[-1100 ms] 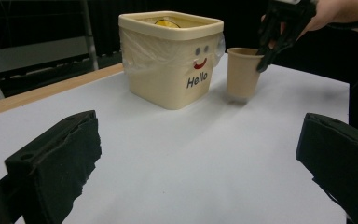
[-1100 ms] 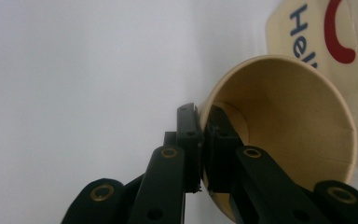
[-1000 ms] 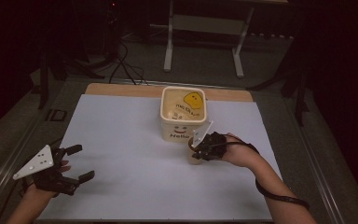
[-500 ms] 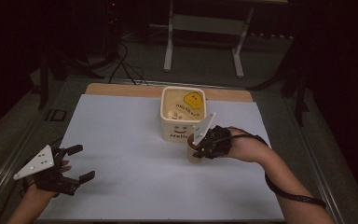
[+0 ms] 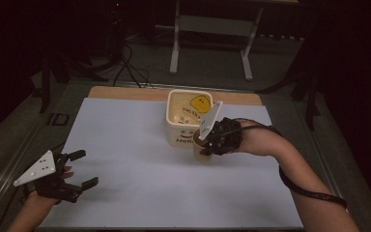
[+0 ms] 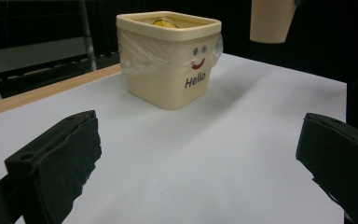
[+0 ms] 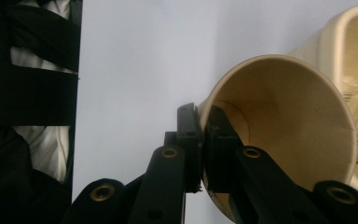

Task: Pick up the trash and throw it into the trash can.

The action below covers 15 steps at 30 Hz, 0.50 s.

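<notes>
Nearest the person, well to the near left of the cream tub (image 5: 189, 118), the left gripper (image 5: 79, 169) hovers low over the white tabletop (image 5: 140, 193), jaws wide apart and holding nothing. Just in front of the tub, the right gripper (image 5: 206, 145) pinches the paper cup (image 5: 201, 151) by its rim, one jaw inside, cup upright, mouth up.

You work under one overhead pool of light: the white table sheet (image 5: 140, 145) glows evenly while the room from nine through three o'clock falls into near black. The high view is soft and grainy. The tub (image 6: 170, 58) throws a faint shadow toward five o'clock. Near jaws blur in both gripper views.
</notes>
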{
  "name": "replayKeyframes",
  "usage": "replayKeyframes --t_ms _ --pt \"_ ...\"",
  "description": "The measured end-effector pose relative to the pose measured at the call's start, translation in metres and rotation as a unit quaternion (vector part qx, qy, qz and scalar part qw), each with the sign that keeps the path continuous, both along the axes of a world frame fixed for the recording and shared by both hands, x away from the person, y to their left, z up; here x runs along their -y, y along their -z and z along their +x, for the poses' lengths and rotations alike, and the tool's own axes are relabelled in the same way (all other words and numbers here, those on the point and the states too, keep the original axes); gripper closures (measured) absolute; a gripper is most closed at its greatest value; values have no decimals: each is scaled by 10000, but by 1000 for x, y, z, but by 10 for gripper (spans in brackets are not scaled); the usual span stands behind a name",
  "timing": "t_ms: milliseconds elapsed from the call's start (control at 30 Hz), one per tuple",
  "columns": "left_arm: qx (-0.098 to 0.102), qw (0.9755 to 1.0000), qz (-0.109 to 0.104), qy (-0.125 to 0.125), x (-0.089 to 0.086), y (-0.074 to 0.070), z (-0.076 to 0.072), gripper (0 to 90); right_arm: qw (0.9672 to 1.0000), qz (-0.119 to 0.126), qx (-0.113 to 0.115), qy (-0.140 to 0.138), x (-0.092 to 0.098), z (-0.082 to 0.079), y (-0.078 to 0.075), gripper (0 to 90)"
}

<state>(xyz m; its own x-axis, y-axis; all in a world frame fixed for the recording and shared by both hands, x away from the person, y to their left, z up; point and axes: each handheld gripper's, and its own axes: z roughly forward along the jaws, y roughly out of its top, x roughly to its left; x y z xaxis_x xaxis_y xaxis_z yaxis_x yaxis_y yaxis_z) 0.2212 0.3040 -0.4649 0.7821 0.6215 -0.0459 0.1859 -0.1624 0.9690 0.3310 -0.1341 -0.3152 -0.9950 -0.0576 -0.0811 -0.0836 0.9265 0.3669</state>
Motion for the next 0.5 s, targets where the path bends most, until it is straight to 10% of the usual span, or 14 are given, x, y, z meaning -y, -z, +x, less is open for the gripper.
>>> replayKeyframes --t_ms 500 --pt "-17 10000 6 16 0 1 0 6 10000 -17 77 -59 -5 24 -30 866"
